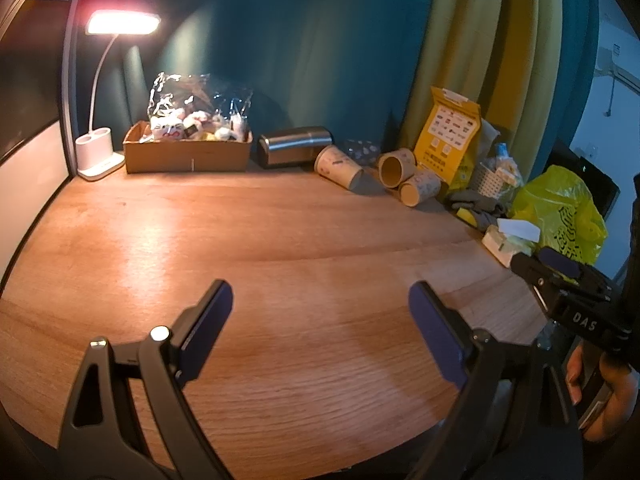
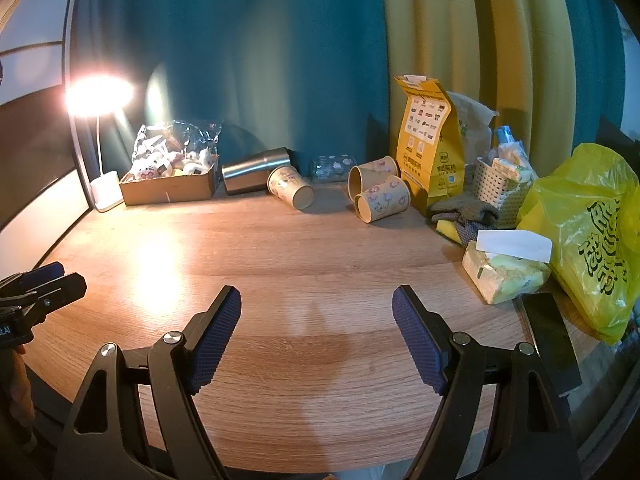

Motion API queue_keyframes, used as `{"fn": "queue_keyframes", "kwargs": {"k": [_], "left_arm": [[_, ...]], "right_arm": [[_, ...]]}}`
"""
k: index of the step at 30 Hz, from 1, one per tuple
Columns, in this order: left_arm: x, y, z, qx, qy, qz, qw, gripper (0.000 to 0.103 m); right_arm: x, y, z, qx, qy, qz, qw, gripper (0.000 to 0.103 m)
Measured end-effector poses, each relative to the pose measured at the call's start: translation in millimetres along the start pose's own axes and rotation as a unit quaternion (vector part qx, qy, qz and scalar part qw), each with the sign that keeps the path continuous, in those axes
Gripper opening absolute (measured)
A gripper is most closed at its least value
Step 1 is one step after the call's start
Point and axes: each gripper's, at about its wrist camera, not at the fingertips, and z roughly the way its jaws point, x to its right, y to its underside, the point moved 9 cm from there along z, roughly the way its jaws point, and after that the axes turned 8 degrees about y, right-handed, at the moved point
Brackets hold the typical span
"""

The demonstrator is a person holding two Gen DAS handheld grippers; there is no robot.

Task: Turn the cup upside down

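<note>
The left gripper (image 1: 320, 312) fills the bottom of the left wrist view, its blue-padded fingers (image 1: 208, 320) spread wide with only bare wooden counter (image 1: 280, 240) between them; the right gripper (image 2: 316, 320) sits the same way at the bottom of its own view, fingers released and empty. Along the back edge of the counter, from the left of the frame, a lit white desk lamp (image 2: 105, 190) stands in the corner, then a cardboard box (image 2: 172, 188) of wrapped toys, then a steel tumbler (image 2: 256, 176) lying on its side. Just right of it a paper cup (image 2: 291, 187) lies tipped over, base toward the camera. Further right, near centre, two more paper cups (image 2: 380, 196) lie on their sides touching each other, mouths open to the left. A yellow paper bag (image 2: 430, 152) stands behind them, and at the right edge sit a white basket (image 2: 500, 192), a tissue pack (image 2: 504, 272) and a yellow plastic bag (image 2: 592, 240).
</note>
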Motion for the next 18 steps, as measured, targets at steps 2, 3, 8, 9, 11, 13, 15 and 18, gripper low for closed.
{"fn": "queue_keyframes", "kwargs": {"k": [2, 3, 8, 9, 11, 13, 15, 18], "left_arm": [[-0.3, -0.1, -0.1, 0.0, 0.0, 0.0, 1.0, 0.091], [-0.2, 0.0, -0.1, 0.0, 0.0, 0.0, 1.0, 0.091], [-0.8, -0.1, -1.1, 0.001, -0.001, 0.0, 1.0, 0.091], [-1.4, -0.5, -1.5, 0.001, -0.001, -0.001, 1.0, 0.091], [-2.0, -0.9, -1.9, 0.001, -0.002, -0.002, 1.0, 0.091], [-2.5, -1.7, -2.2, 0.002, -0.001, -0.002, 1.0, 0.091], [-3.1, -2.1, -2.8, 0.003, -0.002, -0.003, 1.0, 0.091], [-4.7, -2.0, -4.3, 0.004, -0.002, -0.003, 1.0, 0.091]], "right_arm": [[-0.9, -0.2, 0.0, 0.0, 0.001, -0.001, 1.0, 0.081], [-0.1, -0.2, -0.2, 0.0, 0.0, 0.0, 1.0, 0.081], [-0.3, -0.4, -0.4, 0.0, 0.0, -0.001, 1.0, 0.081], [-1.5, -0.5, -0.6, 0.0, 0.001, -0.001, 1.0, 0.081], [-1.2, -0.6, -0.3, 0.0, 0.001, -0.001, 1.0, 0.081], [-1.2, -0.8, -1.0, 0.0, 0.001, -0.001, 1.0, 0.081], [-1.8, -0.9, -0.8, 0.001, 0.001, -0.002, 1.0, 0.081], [-1.0, -1.0, -0.9, 0.0, 0.001, -0.002, 1.0, 0.081]]}}
